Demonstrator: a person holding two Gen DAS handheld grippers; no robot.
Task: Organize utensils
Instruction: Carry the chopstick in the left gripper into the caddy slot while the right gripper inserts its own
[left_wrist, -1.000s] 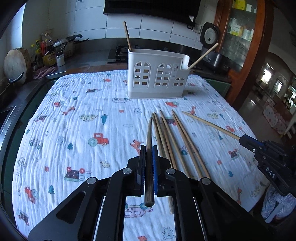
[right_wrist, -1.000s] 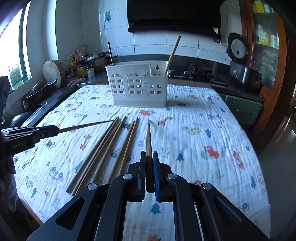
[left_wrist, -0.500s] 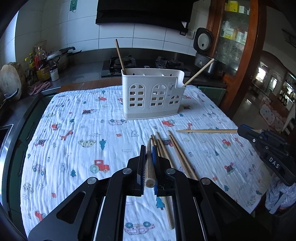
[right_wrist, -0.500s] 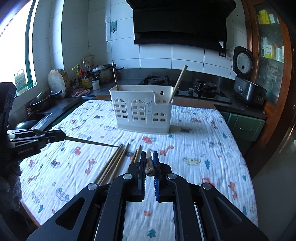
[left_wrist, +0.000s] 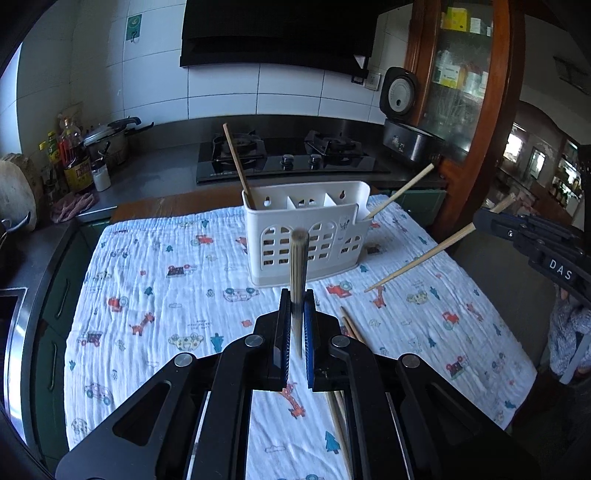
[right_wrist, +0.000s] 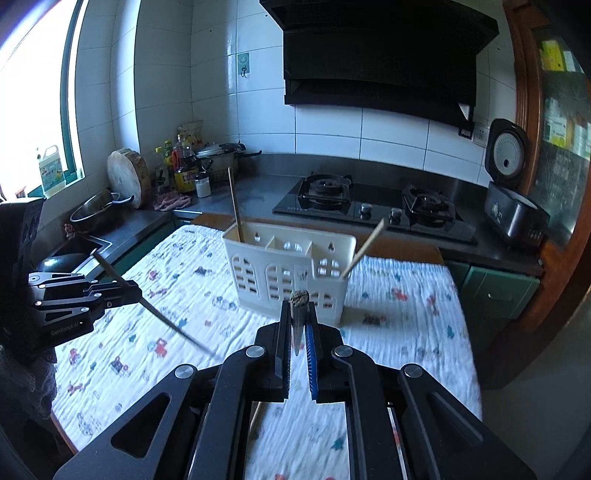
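A white utensil caddy (left_wrist: 306, 229) (right_wrist: 288, 273) stands on the patterned cloth (left_wrist: 166, 288), with one chopstick (left_wrist: 236, 166) in its left slot and another (left_wrist: 402, 192) in its right. My left gripper (left_wrist: 297, 293) is shut on a dark-tipped chopstick (left_wrist: 298, 258), held in the air in front of the caddy. My right gripper (right_wrist: 298, 306) is shut on a second chopstick (right_wrist: 298, 301), also raised. Each gripper shows in the other's view: the right gripper (left_wrist: 484, 218) with its chopstick (left_wrist: 421, 258), the left gripper (right_wrist: 135, 291) with its own chopstick (right_wrist: 166, 321). Several loose chopsticks (left_wrist: 347, 325) lie on the cloth below.
Behind the table runs a steel counter with a gas hob (left_wrist: 291, 155), a rice cooker (left_wrist: 406, 136), bottles (left_wrist: 74, 158) and a pot (left_wrist: 107, 140). A sink (right_wrist: 74, 251) lies left of the table. A wooden cabinet (left_wrist: 472, 110) stands at the right.
Both grippers have risen off the cloth, each carrying its chopstick, and moved toward the caddy. The chopsticks now hang in the air, and the loose ones lie lower in the views.
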